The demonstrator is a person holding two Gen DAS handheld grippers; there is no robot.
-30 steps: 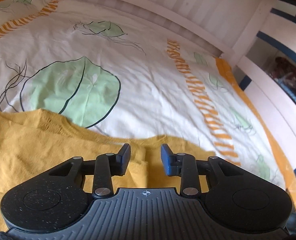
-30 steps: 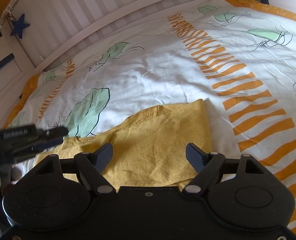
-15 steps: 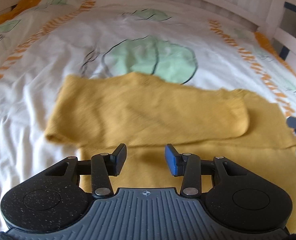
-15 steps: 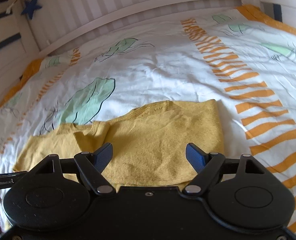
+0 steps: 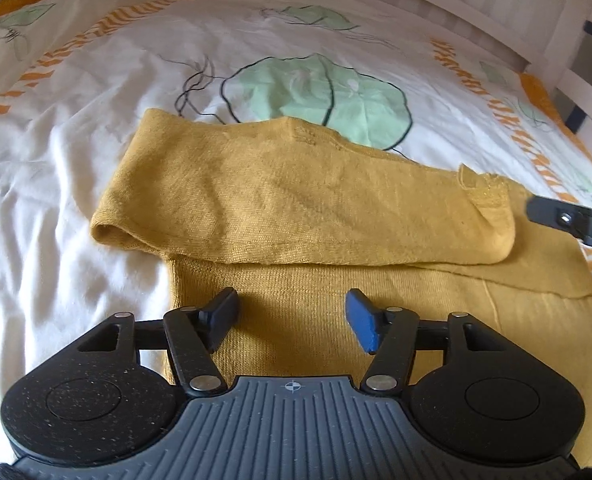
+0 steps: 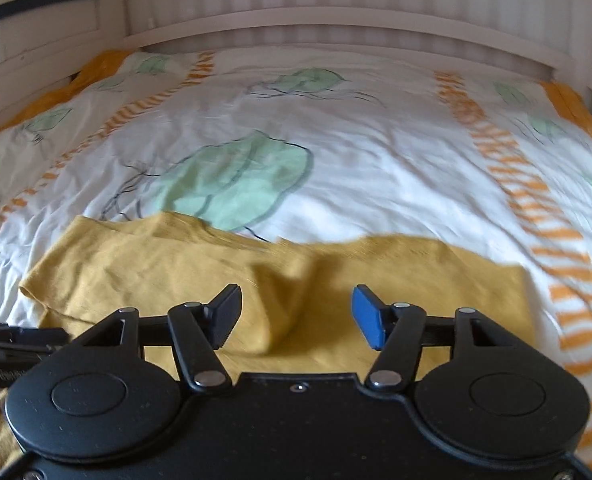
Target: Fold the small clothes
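Observation:
A mustard-yellow knitted garment [image 5: 304, 208] lies on the bed, its sleeve folded across the body from left to right. It also shows in the right wrist view [image 6: 183, 256]. My left gripper [image 5: 291, 316] is open and empty, hovering over the garment's near part. My right gripper [image 6: 296, 312] is open and empty above the garment's middle, over the folded sleeve end. A part of the right gripper [image 5: 572, 220] shows at the right edge of the left wrist view. A part of the left gripper [image 6: 11, 340] shows at the left edge of the right wrist view.
The bed cover [image 5: 75, 160] is white with green leaf prints and orange stripes. A white slatted bed rail [image 6: 336, 20] runs along the far side. A white bed post [image 5: 568, 28] stands at the far right.
Both grippers have pulled back and turned, so the whole folded sleeve now shows. The left jaws have opened wider. The right jaws have narrowed a little and are still open.

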